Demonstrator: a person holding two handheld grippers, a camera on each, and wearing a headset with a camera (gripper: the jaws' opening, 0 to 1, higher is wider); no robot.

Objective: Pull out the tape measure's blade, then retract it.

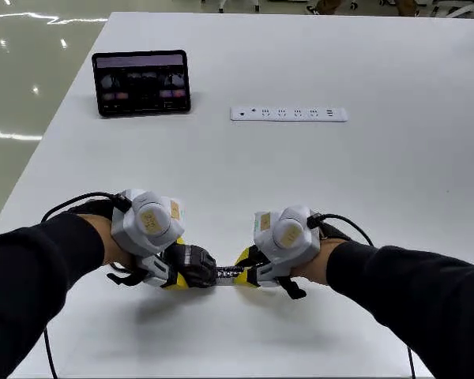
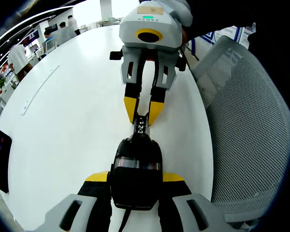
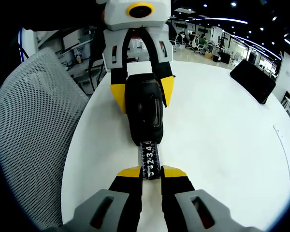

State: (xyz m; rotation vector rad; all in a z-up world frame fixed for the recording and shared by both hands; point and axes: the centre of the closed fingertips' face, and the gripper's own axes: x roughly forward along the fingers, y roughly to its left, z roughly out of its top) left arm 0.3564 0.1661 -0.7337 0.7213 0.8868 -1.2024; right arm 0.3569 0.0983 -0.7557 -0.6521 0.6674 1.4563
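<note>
Lower centre of the surface point(image 1: 300, 181): left hand-held gripper point(image 2: 135, 178) clamps the tape measure point(image 2: 137, 159); right hand-held gripper point(image 3: 152, 173) pinches the blade point(image 3: 149, 154), barely extended. Probably early pull-out; next, draw the right hand-held gripper straight away.

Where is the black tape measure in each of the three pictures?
Head view: the tape measure is low in the middle, held by the left gripper.
Left gripper view: bottom centre, between that view's own jaws.
Right gripper view: upper centre; its blade runs down to the right gripper.
Shared landmark: the dark tablet, seen in all three.
</note>
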